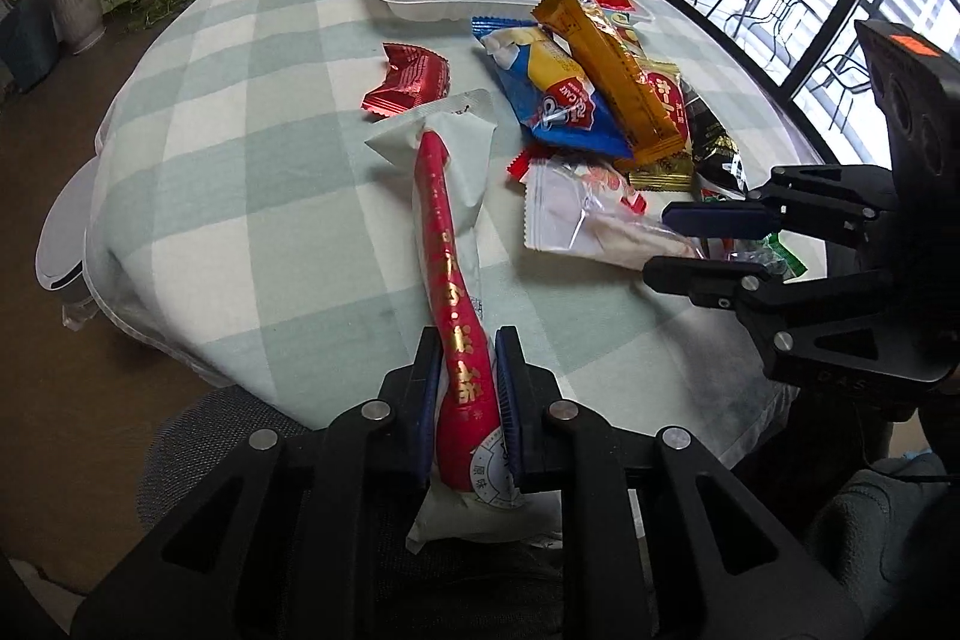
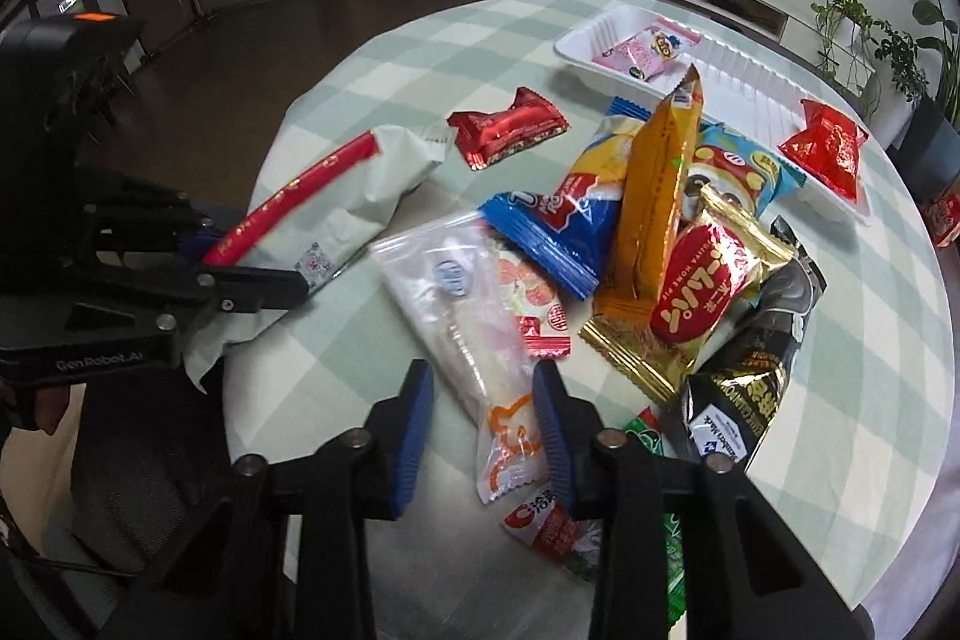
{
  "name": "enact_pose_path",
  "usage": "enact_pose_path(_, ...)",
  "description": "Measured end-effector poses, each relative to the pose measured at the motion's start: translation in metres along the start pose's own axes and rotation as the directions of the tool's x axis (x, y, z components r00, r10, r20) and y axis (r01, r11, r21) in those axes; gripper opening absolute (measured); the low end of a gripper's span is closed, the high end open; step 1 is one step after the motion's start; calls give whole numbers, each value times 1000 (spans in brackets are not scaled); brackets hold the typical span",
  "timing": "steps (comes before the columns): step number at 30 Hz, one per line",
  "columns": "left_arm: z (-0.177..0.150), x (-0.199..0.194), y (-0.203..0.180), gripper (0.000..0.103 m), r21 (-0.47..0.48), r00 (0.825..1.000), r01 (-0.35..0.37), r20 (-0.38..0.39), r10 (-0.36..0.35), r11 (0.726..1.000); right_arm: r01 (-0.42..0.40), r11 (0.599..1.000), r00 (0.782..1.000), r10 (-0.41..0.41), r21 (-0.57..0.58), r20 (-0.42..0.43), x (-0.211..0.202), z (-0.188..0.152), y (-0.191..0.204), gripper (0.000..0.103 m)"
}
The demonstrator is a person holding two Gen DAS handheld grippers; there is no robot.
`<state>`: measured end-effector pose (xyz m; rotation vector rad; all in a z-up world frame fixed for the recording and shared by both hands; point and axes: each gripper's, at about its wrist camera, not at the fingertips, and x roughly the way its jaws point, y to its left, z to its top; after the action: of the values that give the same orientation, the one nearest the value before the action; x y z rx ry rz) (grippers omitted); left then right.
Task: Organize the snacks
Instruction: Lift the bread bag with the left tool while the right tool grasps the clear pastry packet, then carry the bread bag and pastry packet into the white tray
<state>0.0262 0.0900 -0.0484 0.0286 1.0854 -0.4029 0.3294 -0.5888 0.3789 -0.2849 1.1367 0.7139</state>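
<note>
A long, soft white plastic packet with a glossy red, gold-lettered stripe (image 1: 447,244) is pinched at its near end between the ribbed blue pads of the left gripper (image 1: 467,400), jaws clenched on it. The packet runs out toward twelve o'clock, resting on the pale green-and-white checked tablecloth (image 1: 252,196).

The right gripper (image 2: 483,430) reaches level across the cloth from the person's side, its jaws released and spread either side of a crinkly clear cellophane packet with orange print (image 2: 474,316); the right pad looks to touch it, the left stands apart.

At about one o'clock from that packet lies a loose heap: a stiff amber foil bar wrapper (image 2: 657,202) and a blue pillow-shaped wrapper (image 2: 570,232). Beyond, at twelve to one o'clock, a ribbed white foam tray (image 2: 738,88) holds a pink sweet packet (image 2: 639,52).
</note>
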Motion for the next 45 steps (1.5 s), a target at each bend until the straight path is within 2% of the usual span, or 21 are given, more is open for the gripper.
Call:
enact_pose_path(5, 0, 0, 4, 16, -22, 1000, 6, 10, -6, 1000, 4, 1000, 1000, -4, -14, 5, 1, -1, 0, 26)
enact_pose_path(15, 0, -3, 7, 16, -54, 999, 26, 33, -24, 998, -97, 991, 995, 93, 96, 47, -16, -3, -12, 16)
enact_pose_path(23, 1, -1, 3, 16, -56, 998, 46, 42, -44, 997, -173, 966, 984, 160, 191, 82, -23, -12, -21, 16)
enact_pose_path(30, 3, -4, 2, 16, -66, 996, 71, 61, -67, 995, -248, 938, 964, 215, 243, 156, -42, -17, -32, 15)
enact_pose_path(38, 7, -12, -2, 16, -76, 989, 122, 91, -115, 990, -277, 915, 955, 229, 293, 189, -50, -24, -43, 15)
enact_pose_path(45, 23, -24, -6, 16, -84, 978, 173, 135, -161, 981, -332, 882, 934, 258, 334, 248, -63, -25, -61, 15)
